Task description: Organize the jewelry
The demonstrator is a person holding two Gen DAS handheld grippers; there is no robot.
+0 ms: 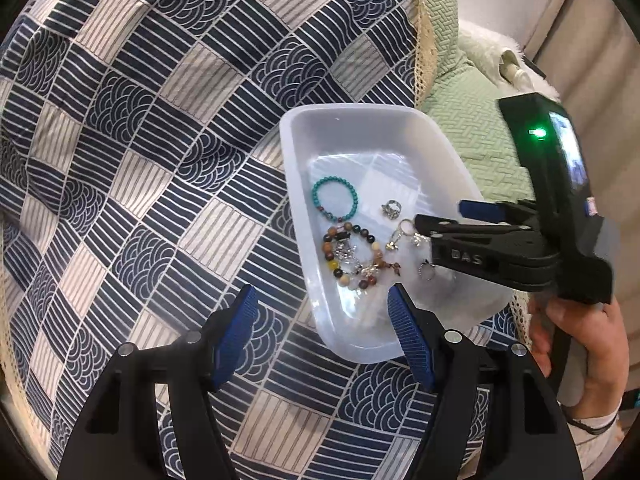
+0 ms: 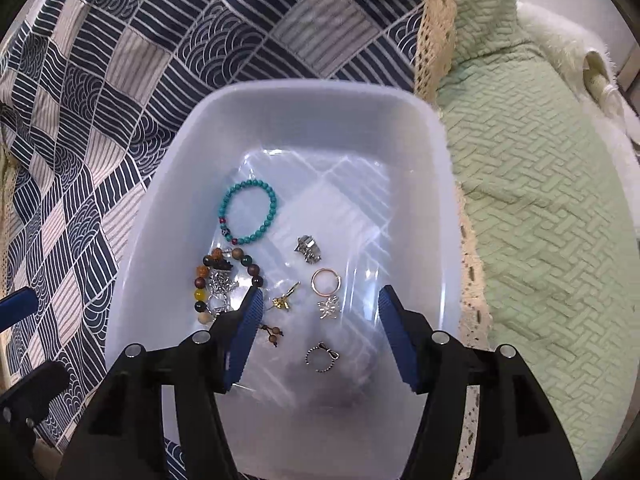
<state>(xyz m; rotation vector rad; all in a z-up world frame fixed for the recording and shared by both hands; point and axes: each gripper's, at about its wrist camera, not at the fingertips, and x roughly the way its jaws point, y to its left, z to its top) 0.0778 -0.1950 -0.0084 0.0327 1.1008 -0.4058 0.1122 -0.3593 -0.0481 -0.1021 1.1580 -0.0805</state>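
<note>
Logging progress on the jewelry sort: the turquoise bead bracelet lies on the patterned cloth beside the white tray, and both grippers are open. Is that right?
Not quite. The turquoise bead bracelet lies inside the white tray, not on the patterned cloth, as the right wrist view shows. The left gripper and right gripper are open, as you said.

white tray [image 2: 420,128] on cloth | turquoise bead bracelet [image 2: 250,213] flat | mixed-bead bracelet [image 2: 208,284] beside | rings [image 2: 326,281], charms loose, perhaps five

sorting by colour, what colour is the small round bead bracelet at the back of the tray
Turquoise bracelet, with a couple of red beads and one dark bead near its lower left. Clearest in the right wrist view.
</note>
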